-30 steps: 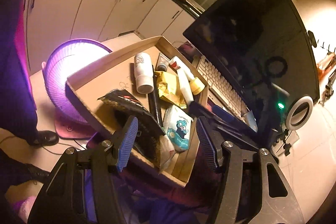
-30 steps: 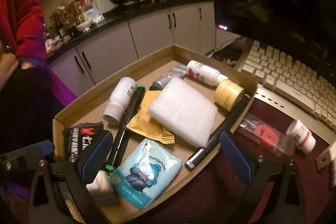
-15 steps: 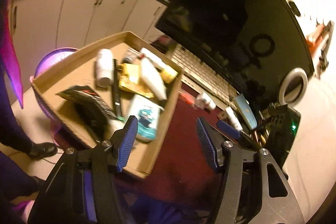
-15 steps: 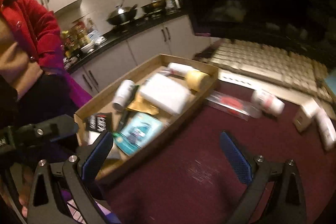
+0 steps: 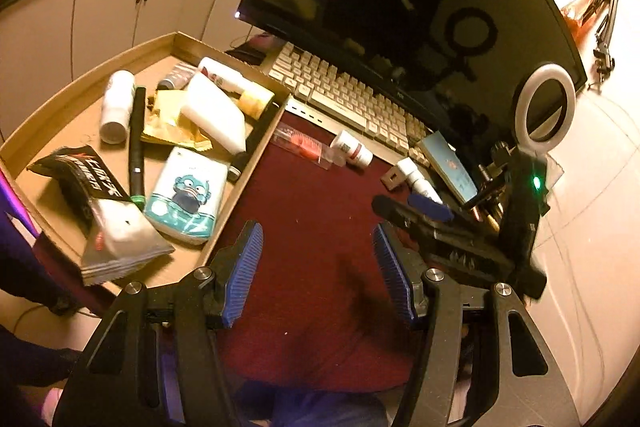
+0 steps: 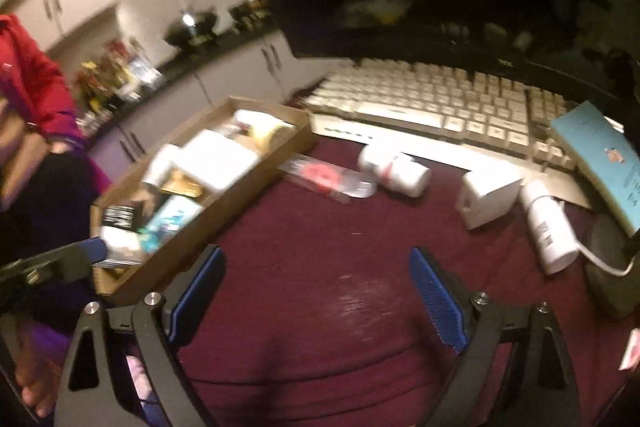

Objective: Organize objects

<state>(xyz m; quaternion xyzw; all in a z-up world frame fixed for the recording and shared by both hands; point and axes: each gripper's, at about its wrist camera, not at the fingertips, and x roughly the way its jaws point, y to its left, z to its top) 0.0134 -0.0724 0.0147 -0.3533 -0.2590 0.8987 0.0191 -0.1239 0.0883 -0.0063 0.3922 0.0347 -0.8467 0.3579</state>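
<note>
A cardboard tray point(image 5: 256, 143) point(image 6: 224, 203) on the left holds several items, among them a cartoon tissue pack point(image 5: 186, 195) and a white foam block point(image 5: 216, 111). On the dark red mat point(image 5: 316, 195) by the keyboard lie a clear packet with a red part point(image 5: 302, 145) point(image 6: 328, 179), a white pill bottle point(image 5: 352, 150) point(image 6: 394, 169), a small white box point(image 6: 486, 199) and a white tube point(image 6: 548, 227). My left gripper point(image 5: 316, 247) hangs open over bare mat. My right gripper point(image 6: 316, 263) is wide, its jaws closing, with nothing between them.
A pale keyboard point(image 5: 348, 95) and a dark monitor point(image 5: 400, 7) stand behind the mat. A light blue booklet point(image 6: 600, 155) leans at the keyboard's right end, near a ring light point(image 5: 546, 107). A person's red sleeve point(image 6: 32, 79) is at the left, with kitchen cabinets behind.
Both grippers have swung right, away from over the tray and out above the red mat. The loose items by the keyboard have come into view.
</note>
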